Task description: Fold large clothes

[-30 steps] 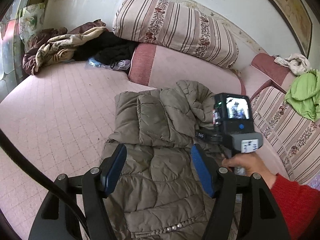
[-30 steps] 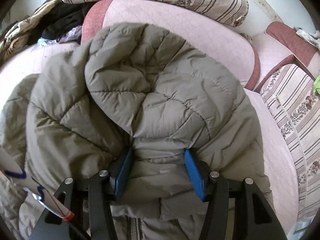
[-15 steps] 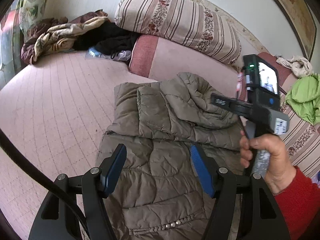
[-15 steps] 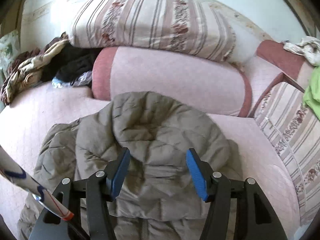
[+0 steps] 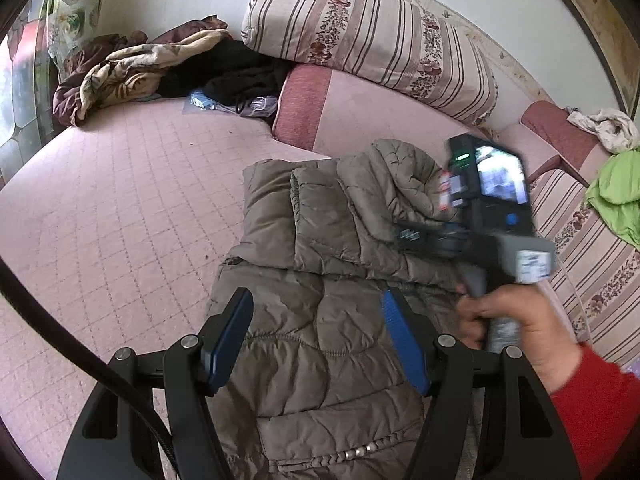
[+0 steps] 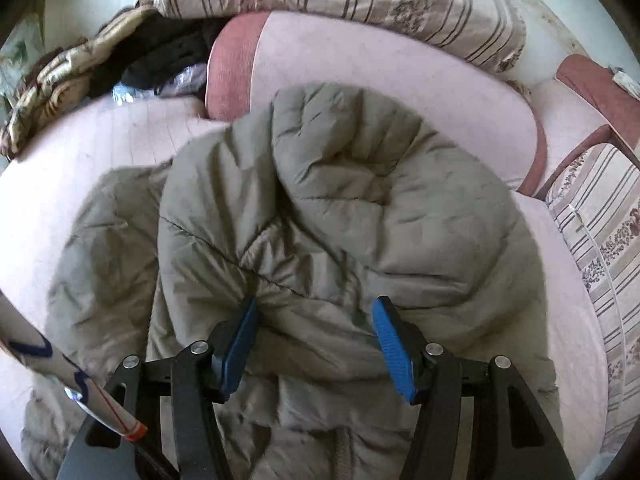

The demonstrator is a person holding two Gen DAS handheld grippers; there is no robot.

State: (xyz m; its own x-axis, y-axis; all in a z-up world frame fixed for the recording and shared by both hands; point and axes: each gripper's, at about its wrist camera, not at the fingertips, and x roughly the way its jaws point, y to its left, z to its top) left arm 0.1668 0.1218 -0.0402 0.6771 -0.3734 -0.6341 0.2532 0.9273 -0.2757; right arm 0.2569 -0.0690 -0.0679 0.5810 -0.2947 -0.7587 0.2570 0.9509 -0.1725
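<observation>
An olive quilted puffer jacket [image 5: 320,280] lies on the pink quilted bed [image 5: 120,208], its top part and hood folded down over its body. My left gripper [image 5: 317,298] hangs open over the jacket's lower half, and nothing sits between its blue pads. On the right, a hand [image 5: 516,320] in a red sleeve holds the right gripper's camera unit [image 5: 492,200] above the hood. In the right wrist view the right gripper [image 6: 315,304] stands open just over the bunched hood of the jacket [image 6: 340,200], its pads apart and not pinching the cloth.
A striped bolster [image 5: 372,36] and a pink cushion [image 5: 360,108] lie behind the jacket. Blankets and dark clothes [image 5: 132,68] are heaped at the back left. A green garment [image 5: 616,192] hangs over the striped cushion [image 5: 592,264] on the right.
The right gripper pulled up and back from the hood, then dropped close over it again. The left gripper stayed where it was. The jacket's fold is unchanged.
</observation>
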